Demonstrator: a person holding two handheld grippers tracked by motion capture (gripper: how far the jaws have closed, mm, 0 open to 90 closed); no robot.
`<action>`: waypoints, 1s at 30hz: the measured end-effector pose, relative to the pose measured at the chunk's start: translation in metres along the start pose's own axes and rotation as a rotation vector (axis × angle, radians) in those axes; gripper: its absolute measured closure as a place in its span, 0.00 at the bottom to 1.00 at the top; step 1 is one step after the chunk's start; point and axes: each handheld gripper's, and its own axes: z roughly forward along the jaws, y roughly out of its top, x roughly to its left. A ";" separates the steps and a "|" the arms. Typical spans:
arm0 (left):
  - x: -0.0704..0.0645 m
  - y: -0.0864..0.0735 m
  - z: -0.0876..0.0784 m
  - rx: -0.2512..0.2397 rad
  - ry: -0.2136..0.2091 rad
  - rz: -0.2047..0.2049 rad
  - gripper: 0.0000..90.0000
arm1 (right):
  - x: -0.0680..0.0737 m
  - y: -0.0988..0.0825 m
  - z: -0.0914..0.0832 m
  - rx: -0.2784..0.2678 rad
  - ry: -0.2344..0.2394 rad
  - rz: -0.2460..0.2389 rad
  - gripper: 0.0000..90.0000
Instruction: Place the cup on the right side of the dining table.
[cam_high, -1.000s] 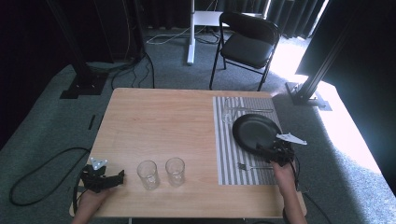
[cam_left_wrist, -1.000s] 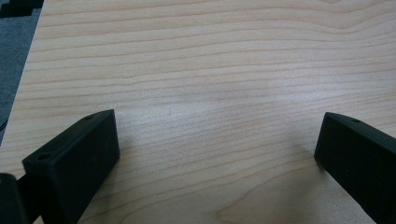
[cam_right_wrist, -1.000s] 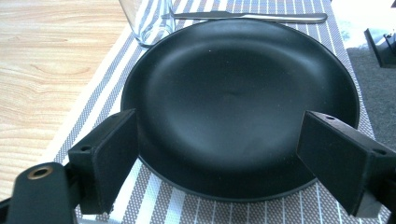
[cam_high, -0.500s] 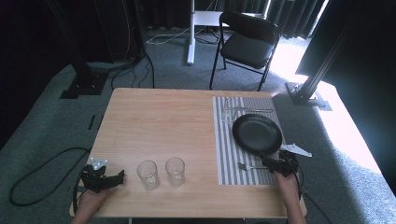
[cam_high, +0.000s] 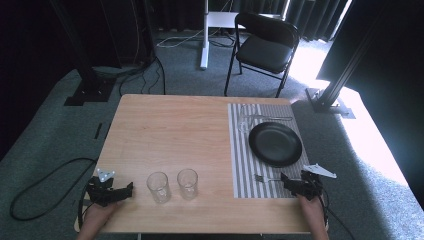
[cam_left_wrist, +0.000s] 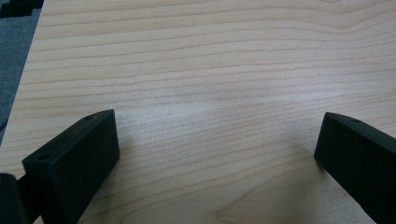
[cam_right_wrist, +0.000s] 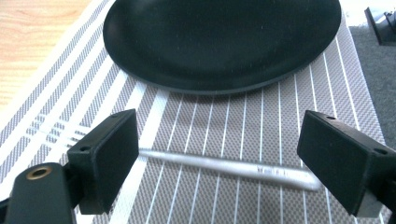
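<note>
right gripper (cam_high: 286, 180): held at the near right edge of the desk (cam_high: 170, 130), jaws spread wide apart, nothing clamped.
fork (cam_right_wrist: 224, 165): laid flat on the striped placemat (cam_high: 245, 165) just in front of the right gripper; in the right gripper view its handle is seen lying crosswise between the open jaws, untouched.
left gripper (cam_high: 127, 189): rested at the near left corner, jaws wide apart over bare wood, as seen in the left gripper view.
two glasses (cam_high: 172, 185): stood upright side by side near the front edge, between the grippers; no contents can be made out.
black plate (cam_high: 275, 144): set on the placemat beyond the fork, nothing on it.
far glass (cam_high: 244, 118): seen from the high view at the placemat's far end, seemingly empty.
chair (cam_high: 265, 47): stood on the floor beyond the desk.
</note>
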 end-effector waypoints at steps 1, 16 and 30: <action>0.000 0.000 0.000 0.000 0.000 0.000 0.00 | -0.001 -0.002 -0.001 0.002 0.001 0.002 0.13; 0.000 0.000 0.000 0.000 0.000 0.000 0.00 | -0.008 -0.025 -0.006 0.059 -0.027 -0.014 0.14; 0.000 0.000 0.000 0.000 0.000 0.000 0.00 | -0.019 -0.042 -0.016 0.066 -0.086 0.056 0.14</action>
